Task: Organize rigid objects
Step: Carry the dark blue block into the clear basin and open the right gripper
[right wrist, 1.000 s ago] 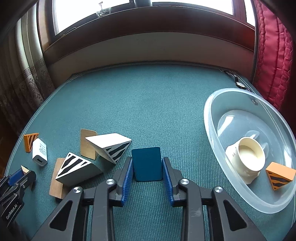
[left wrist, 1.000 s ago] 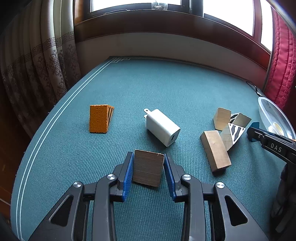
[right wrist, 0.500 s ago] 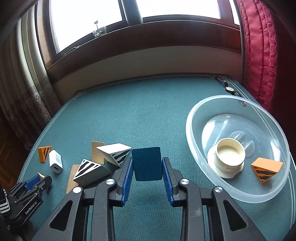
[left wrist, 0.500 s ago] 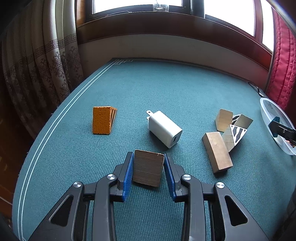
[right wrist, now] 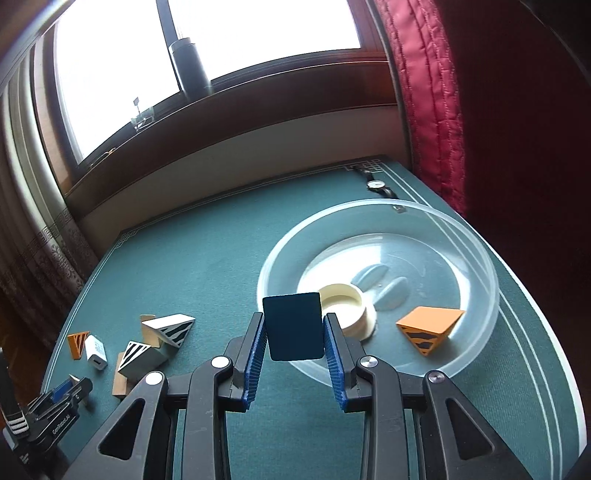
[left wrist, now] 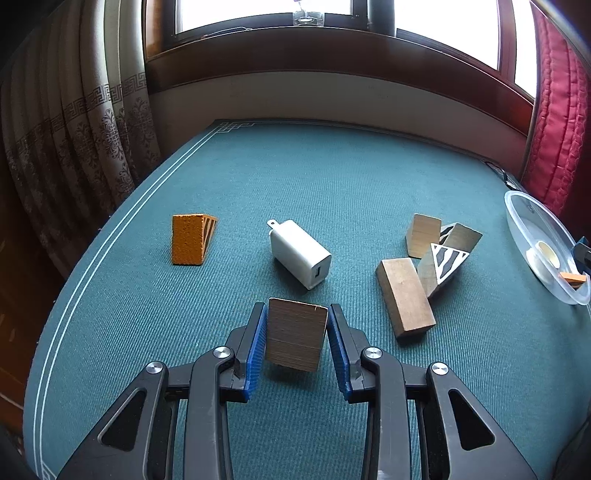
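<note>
Right hand-held gripper [right wrist: 294, 330], clamped on a dark blue block [right wrist: 293, 326], faces the clear bowl [right wrist: 476, 251] directly ahead, nearer than the left.

Teal tablecloth [left wrist: 332, 177], white charger [left wrist: 300, 257], orange wedge [right wrist: 428, 328] (blk stripes), clear bowl [right wrist: 476, 254]

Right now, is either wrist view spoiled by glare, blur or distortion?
Left wrist: sharp, window blown out, fisheye bends the table edge. Right wrist: window overexposed, horizon tilted, clear bowl slightly soft, red curtain dark.
</note>
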Tool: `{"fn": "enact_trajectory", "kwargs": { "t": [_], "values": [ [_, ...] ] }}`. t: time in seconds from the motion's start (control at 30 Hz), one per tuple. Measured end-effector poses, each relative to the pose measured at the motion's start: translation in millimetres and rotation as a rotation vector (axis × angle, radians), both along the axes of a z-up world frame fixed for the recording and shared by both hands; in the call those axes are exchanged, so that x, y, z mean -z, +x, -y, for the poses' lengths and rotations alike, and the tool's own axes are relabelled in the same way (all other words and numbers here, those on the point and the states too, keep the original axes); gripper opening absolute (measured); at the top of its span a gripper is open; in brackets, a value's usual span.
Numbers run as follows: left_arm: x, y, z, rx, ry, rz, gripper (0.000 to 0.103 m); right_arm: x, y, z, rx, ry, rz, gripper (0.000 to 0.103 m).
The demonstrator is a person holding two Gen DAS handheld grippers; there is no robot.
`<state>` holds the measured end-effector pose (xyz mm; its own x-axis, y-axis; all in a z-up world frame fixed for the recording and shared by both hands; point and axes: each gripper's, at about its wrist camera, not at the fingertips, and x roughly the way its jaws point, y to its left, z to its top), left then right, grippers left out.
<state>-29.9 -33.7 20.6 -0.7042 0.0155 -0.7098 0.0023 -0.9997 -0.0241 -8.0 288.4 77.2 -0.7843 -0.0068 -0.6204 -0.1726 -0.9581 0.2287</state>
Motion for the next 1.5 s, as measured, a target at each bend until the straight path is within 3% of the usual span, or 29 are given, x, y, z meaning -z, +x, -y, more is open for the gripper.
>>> {"fn": "enact_trajectory", "kwargs": {
  "t": [0.43, 0.67, 0.77, 0.9, 1.5],
  "values": [
    [-11.4, 4.7, -27.1, 0.033, -0.009, -0.007, 0.034, 9.5, 5.4, -48.7, 0.112, -0.010, -0.006, 0.038],
    [-21.7, 3.7, -53.7, 0.073, -0.027, -0.024, 0.034, 10.5, 20.5, -66.9, 0.187, 0.034, -0.026, 0.041],
    [-27.1, 2.4, -70.3, 0.109, -0.036, -0.034, 0.034, 11.1, 26.9, -73.8, 0.227, 0.045, -0.042, 0.044],
    [-36.4, -3.8, -99.5, 0.166, -0.042, -0.050, 0.034, 13.2, 34.4, -78.8, 0.284, 0.041, -0.068, 0.061],
    [-51.4, -52.9, -244.9, 0.382, -0.059, -0.102, 0.034, 20.2, 36.6, -81.6, 0.316, 0.031, -0.083, 0.066]
  ]
}}
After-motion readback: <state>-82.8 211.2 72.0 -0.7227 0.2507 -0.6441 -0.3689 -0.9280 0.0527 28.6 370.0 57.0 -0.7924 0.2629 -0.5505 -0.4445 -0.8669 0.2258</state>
